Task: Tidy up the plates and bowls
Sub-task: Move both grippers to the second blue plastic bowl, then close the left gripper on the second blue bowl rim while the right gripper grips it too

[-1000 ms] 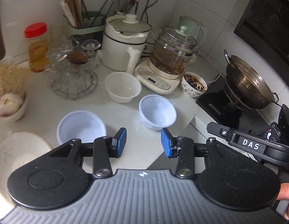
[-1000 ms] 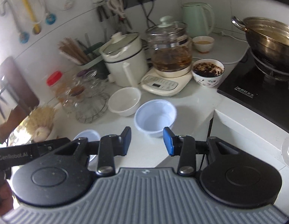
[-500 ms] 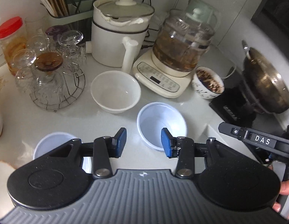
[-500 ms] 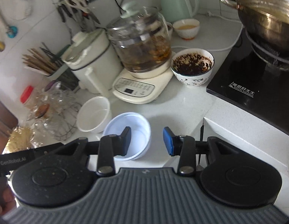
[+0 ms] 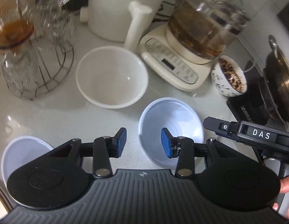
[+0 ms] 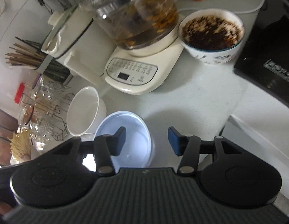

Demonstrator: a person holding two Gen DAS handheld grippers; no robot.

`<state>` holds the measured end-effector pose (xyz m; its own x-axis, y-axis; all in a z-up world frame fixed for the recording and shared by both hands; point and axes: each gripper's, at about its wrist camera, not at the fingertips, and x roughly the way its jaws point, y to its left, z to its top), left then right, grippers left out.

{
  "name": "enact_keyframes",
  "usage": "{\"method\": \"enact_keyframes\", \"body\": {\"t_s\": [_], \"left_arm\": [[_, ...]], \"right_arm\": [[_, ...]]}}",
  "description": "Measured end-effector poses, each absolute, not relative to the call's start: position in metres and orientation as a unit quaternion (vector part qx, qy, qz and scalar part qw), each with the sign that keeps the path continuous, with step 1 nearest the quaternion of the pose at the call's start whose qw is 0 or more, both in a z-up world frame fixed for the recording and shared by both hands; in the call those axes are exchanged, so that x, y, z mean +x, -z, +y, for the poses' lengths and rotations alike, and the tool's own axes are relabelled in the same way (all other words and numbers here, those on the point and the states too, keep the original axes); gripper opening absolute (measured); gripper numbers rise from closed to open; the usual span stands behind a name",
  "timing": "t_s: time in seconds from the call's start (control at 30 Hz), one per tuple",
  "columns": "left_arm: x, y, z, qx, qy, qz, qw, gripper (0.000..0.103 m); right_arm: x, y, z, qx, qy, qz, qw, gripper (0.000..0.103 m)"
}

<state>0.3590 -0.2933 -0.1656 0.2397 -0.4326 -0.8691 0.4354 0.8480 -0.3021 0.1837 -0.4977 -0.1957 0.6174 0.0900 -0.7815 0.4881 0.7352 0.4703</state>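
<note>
A pale blue bowl (image 5: 172, 119) stands on the white counter, with a white bowl (image 5: 110, 76) just behind it to the left. My left gripper (image 5: 143, 142) is open, its right finger over the blue bowl's near rim and its left finger outside. A second pale blue bowl (image 5: 19, 151) sits at the lower left, partly hidden by the gripper body. My right gripper (image 6: 146, 141) is open, its left finger over the same blue bowl (image 6: 133, 130), beside the white bowl (image 6: 84, 110). The right gripper's body (image 5: 256, 134) shows in the left wrist view.
A glass kettle on a cream base (image 5: 181, 65), a white pot (image 5: 122, 9) and a wire rack of glasses (image 5: 36, 56) crowd the back. A patterned bowl of dark food (image 6: 211, 35) sits near the black induction hob (image 6: 271, 59). A pan (image 5: 280, 78) is on the hob.
Both grippers have moved forward and down toward the middle blue bowl, which now sits at their fingertips. Both stay open. The bowls have not moved.
</note>
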Motion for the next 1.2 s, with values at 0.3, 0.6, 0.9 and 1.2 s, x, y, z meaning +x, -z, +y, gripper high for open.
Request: {"method": "enact_keyframes", "body": {"t_s": [0.3, 0.6, 0.9, 1.2], "left_arm": [[0.376, 0.198, -0.292, -0.042, 0.267, 0.590, 0.761, 0.046], [0.379, 0.205, -0.302, -0.035, 0.269, 0.597, 0.755, 0.024], [0.377, 0.203, -0.303, -0.033, 0.267, 0.594, 0.758, 0.008], [0.369, 0.190, -0.292, -0.049, 0.261, 0.589, 0.763, 0.008]], "right_arm": [[0.202, 0.211, -0.499, 0.338, 0.108, 0.441, 0.825, 0.047], [0.208, 0.223, -0.500, 0.349, 0.105, 0.455, 0.813, 0.029], [0.209, 0.223, -0.499, 0.344, 0.099, 0.455, 0.815, 0.013], [0.201, 0.209, -0.496, 0.337, 0.085, 0.444, 0.826, 0.013]]}}
